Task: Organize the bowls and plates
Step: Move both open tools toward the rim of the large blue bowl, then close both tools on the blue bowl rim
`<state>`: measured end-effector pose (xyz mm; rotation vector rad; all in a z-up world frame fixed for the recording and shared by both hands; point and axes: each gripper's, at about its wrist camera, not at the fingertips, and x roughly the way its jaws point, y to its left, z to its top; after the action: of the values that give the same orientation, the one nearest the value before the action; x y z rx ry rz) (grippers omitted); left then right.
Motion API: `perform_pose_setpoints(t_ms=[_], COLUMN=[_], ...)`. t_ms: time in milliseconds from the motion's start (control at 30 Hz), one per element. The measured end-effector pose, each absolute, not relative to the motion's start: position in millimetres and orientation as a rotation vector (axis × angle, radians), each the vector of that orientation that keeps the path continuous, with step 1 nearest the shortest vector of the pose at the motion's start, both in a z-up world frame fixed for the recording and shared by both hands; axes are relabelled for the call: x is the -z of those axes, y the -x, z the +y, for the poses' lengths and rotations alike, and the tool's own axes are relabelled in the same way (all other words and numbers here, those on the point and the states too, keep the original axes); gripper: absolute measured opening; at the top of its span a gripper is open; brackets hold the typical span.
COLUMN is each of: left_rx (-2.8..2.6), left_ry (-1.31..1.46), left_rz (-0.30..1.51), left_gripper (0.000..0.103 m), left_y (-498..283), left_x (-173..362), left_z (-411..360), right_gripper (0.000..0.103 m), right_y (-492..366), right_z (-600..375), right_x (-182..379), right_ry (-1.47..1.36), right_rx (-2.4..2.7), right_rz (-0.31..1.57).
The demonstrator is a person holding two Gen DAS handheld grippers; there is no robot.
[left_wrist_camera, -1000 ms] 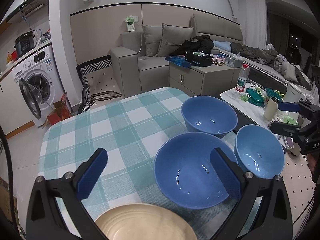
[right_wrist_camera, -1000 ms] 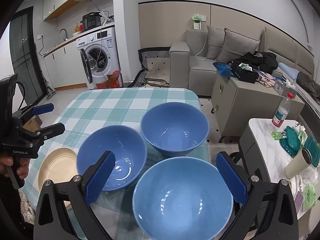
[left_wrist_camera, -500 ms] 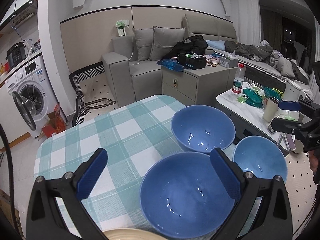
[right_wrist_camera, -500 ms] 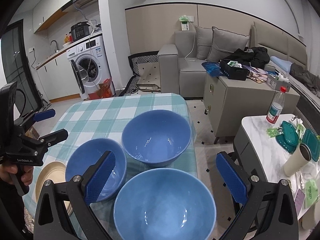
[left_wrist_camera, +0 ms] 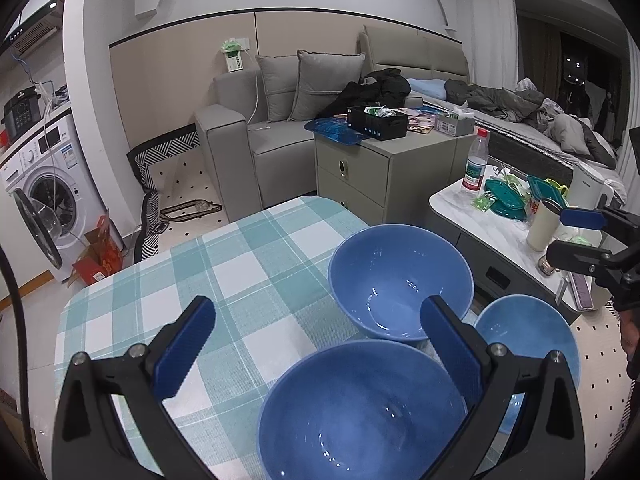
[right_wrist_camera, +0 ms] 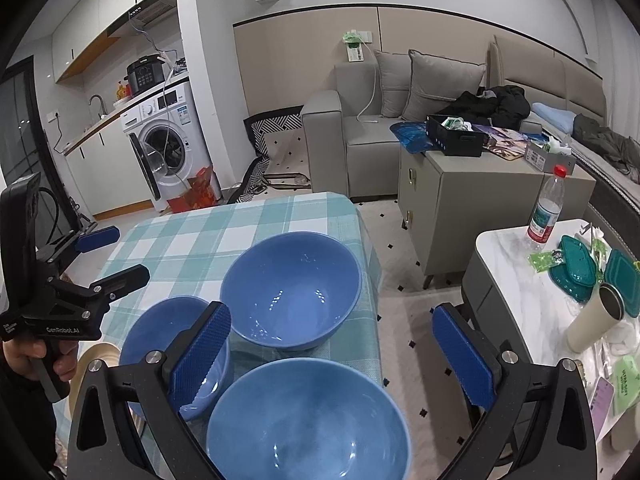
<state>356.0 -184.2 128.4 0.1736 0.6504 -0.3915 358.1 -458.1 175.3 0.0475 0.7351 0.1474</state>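
Three blue bowls stand on a table with a green checked cloth (left_wrist_camera: 224, 280). In the left wrist view the near bowl (left_wrist_camera: 360, 412) lies below my open left gripper (left_wrist_camera: 316, 352), the far bowl (left_wrist_camera: 400, 280) is ahead, and a third bowl (left_wrist_camera: 532, 336) sits right. In the right wrist view my open right gripper (right_wrist_camera: 332, 356) hovers over the nearest bowl (right_wrist_camera: 308, 424), with the far bowl (right_wrist_camera: 292, 288) ahead and another bowl (right_wrist_camera: 160, 340) left. A beige plate (right_wrist_camera: 94, 360) peeks out at the left, by my left gripper (right_wrist_camera: 108, 256).
A white side table (right_wrist_camera: 516, 264) at the right carries a water bottle (right_wrist_camera: 546, 208), teal lids (right_wrist_camera: 576, 268) and a cup (right_wrist_camera: 592, 320). A grey cabinet (right_wrist_camera: 472, 196), a sofa (right_wrist_camera: 372, 136) and a washing machine (right_wrist_camera: 168, 148) stand beyond the table.
Both grippers have moved forward and lower over the bowls. The beige plate has dropped out of the left wrist view. Both stay open.
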Motion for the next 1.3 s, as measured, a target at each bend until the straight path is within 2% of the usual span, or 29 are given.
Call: perform_pose_setpoints(t_ms=[800, 1067, 1200, 1300], left_rx=[0.409, 0.401, 0.394, 0.392], left_ry=[-0.181, -0.214, -0.227, -0.233], left_rz=[0.760, 0.795, 0.815, 0.826], left_gripper=[0.103, 0.103, 0.102, 0.102], left_y=[-410.3, -422.8, -428.4, -431.9], left_x=[-91.8, -80.0, -73.6, -70.4], left_z=[-214.4, -223.2, -225.7, -227.6], right_gripper=[0.101, 0.096, 0.087, 0.086], right_y=[-423.3, -441.5, -450.8, -456.2], right_z=[-461.4, -462.8, -464.7, -462.7], right_x=[-114.6, -97.0, -87.5, -81.5], right_ry=[-0.112, -0.116, -0.133, -0.134], right_rx=[-0.169, -0.159, -0.162, -0.164], right_rz=[0.926, 0.969, 0.994, 1.007])
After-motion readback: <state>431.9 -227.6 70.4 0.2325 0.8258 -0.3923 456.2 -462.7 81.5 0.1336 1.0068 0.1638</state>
